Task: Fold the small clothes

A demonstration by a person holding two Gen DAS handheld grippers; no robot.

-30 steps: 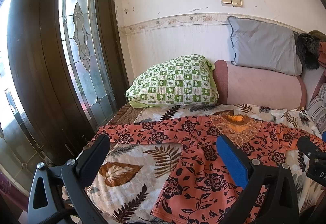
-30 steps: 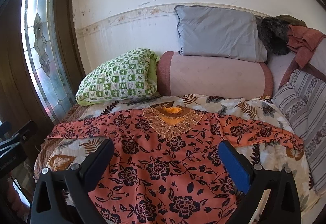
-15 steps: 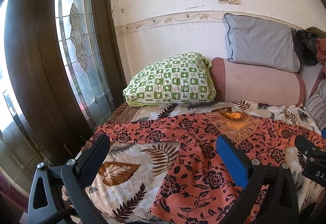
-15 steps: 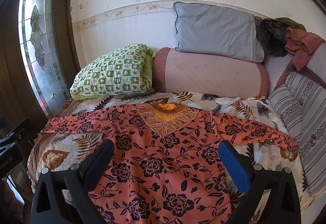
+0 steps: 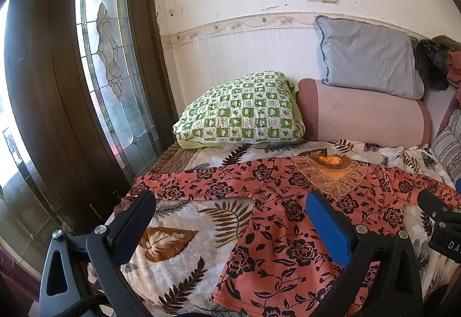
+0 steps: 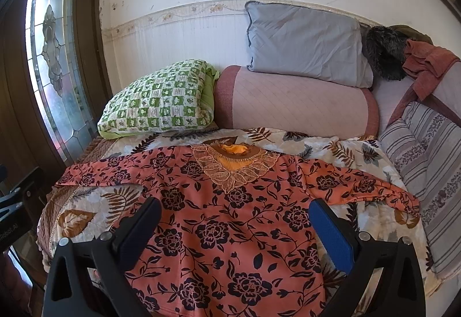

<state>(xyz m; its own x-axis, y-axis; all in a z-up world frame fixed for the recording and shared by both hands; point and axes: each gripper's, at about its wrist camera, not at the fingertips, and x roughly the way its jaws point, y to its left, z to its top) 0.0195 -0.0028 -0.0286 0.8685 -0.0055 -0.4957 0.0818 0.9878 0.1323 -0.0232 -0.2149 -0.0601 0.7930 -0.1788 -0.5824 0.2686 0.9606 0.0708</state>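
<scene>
The floral blouse [image 6: 230, 216] lay spread flat on the leaf-print quilt [image 5: 178, 233], sleeves out, ready for folding. The left gripper [image 5: 230, 219] and right gripper [image 6: 234, 225] hovered above it, jaws wide and empty.

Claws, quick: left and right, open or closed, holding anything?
Left claw: open, holding nothing, above the floral top.
Right claw: open, holding nothing, above the same top.

Both wrist views face headboard, low over bed, sharing floral blouse [image 5: 288, 219], pillows.
</scene>
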